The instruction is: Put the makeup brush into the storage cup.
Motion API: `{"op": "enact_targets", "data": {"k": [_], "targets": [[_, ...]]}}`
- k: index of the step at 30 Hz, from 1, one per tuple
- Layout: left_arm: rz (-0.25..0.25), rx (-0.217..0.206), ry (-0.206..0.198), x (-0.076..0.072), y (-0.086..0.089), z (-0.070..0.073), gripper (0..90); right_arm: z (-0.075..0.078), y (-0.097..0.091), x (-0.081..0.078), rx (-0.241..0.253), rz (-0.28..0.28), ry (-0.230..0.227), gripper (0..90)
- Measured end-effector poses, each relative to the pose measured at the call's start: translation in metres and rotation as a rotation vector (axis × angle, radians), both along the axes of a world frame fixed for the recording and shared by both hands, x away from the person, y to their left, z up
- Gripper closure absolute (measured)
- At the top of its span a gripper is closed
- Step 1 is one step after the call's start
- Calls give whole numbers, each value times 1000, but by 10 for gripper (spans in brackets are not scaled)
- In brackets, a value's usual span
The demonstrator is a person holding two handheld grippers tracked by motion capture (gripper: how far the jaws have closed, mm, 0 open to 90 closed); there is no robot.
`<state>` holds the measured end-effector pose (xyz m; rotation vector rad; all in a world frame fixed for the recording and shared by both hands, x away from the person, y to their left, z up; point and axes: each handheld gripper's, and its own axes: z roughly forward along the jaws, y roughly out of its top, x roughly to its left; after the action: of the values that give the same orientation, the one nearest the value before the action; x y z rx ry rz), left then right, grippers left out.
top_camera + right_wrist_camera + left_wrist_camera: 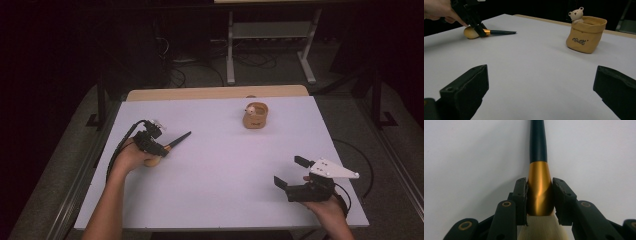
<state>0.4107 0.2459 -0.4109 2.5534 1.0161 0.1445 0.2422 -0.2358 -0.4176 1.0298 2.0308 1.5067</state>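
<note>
Gold-banded brush [539, 192] clamped in left gripper [159, 148] at nine o'clock — unlifted; right gripper [291, 174] agape, idle; pouch [256, 116] at one o'clock — unreached.

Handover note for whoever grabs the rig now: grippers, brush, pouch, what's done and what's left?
Left gripper: shut on the brush, clamped at its gold collar; brush lies on the table, dark handle pointing away from the hand.
Right gripper: open, nothing between the jaws, near the table's right front corner.
Pouch: upright at the far side, small bear figure at its rim.
Done: brush gripped.
Left: probably lift the brush and drop it into the pouch.
</note>
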Motion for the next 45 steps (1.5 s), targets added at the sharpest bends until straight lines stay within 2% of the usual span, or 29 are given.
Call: {"op": "enact_targets", "data": {"k": [5, 12, 14, 21, 25, 27, 28, 30, 32, 34, 37, 38, 41, 44, 45], "targets": [[-7, -42, -5, -4, -4, 6, 662, 0, 0, 0, -2, 1, 0, 0], [-53, -82, -6, -9, -10, 13, 661, 0, 0, 0, -2, 1, 0, 0], [-73, -80, -5, -10, -12, 14, 662, 0, 0, 0, -2, 3, 1, 0], [-93, -105, -18, -14, -16, 19, 661, 1, 0, 0, -2, 1, -1, 0], [-107, -124, -19, -17, -18, 23, 662, 1, 1, 0, 0, 6, -3, 0], [-103, -140, -34, -20, -21, 25, 661, 2, 0, 0, 0, 7, -2, 0], [-135, -119, -37, -21, -21, 27, 661, 2, 0, 0, -1, 7, -4, 0], [-135, -144, -44, -25, -25, 29, 661, 3, 1, 1, 0, 7, -3, 0], [-172, -135, -39, -27, -27, 32, 661, 4, 0, 2, -5, 6, -10, 0], [-180, -155, -43, -30, -32, 33, 662, 6, 1, 4, -6, 17, -11, 0], [-212, -144, -41, -34, -37, 36, 661, 8, 2, 7, -12, 29, -21, 0], [-206, -156, -40, -36, -39, 36, 662, 10, 4, 7, -8, 31, -14, 0], [-252, -132, -40, -39, -43, 37, 661, 13, 9, 11, -22, 57, -21, 0], [-265, -148, -44, -44, -47, 38, 661, 16, 13, 16, -32, 68, -30, 0], [-262, -168, -42, -46, -48, 39, 661, 17, 15, 18, -30, 68, -24, 0]]}}
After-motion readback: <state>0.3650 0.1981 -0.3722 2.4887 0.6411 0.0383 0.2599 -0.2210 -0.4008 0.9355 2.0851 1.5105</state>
